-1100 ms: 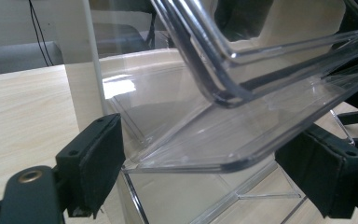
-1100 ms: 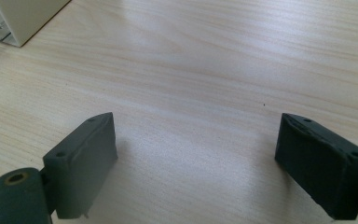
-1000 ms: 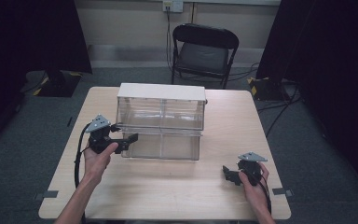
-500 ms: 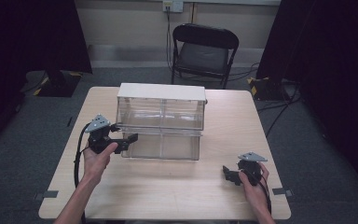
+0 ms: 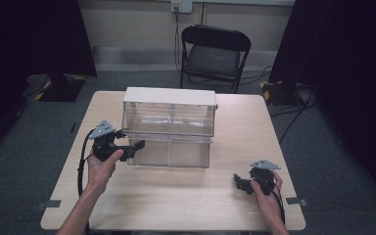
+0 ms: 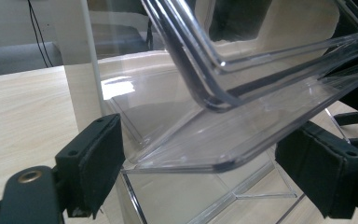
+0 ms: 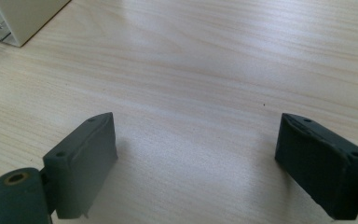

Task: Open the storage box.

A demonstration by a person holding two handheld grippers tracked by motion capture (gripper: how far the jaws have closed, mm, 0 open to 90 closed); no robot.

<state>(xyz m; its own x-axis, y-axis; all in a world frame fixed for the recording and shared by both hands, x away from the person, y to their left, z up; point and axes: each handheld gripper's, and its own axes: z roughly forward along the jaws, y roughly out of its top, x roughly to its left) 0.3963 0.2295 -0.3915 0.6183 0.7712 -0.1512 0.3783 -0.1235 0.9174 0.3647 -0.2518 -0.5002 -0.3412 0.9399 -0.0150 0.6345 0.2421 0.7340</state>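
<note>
The right hand-held gripper (image 5: 241, 183) rests nearest the person on the pale, fine-grained wooden table (image 5: 176, 205), well apart from the clear plastic drawer box (image 5: 169, 128); its flat, matte black rubber pads (image 7: 86, 163) stand wide apart with bare wood between them. The left hand-held gripper (image 5: 136, 145) sits at the box's lower left front corner, jaws spread around the rounded, glossy lip of the lower drawer (image 6: 242, 135), which is pulled partly out; I cannot tell whether the pads touch it. The box is rectangular with an opaque cream top. Beyond it stands a black folding chair (image 5: 214, 54) on grey carpet.
</note>
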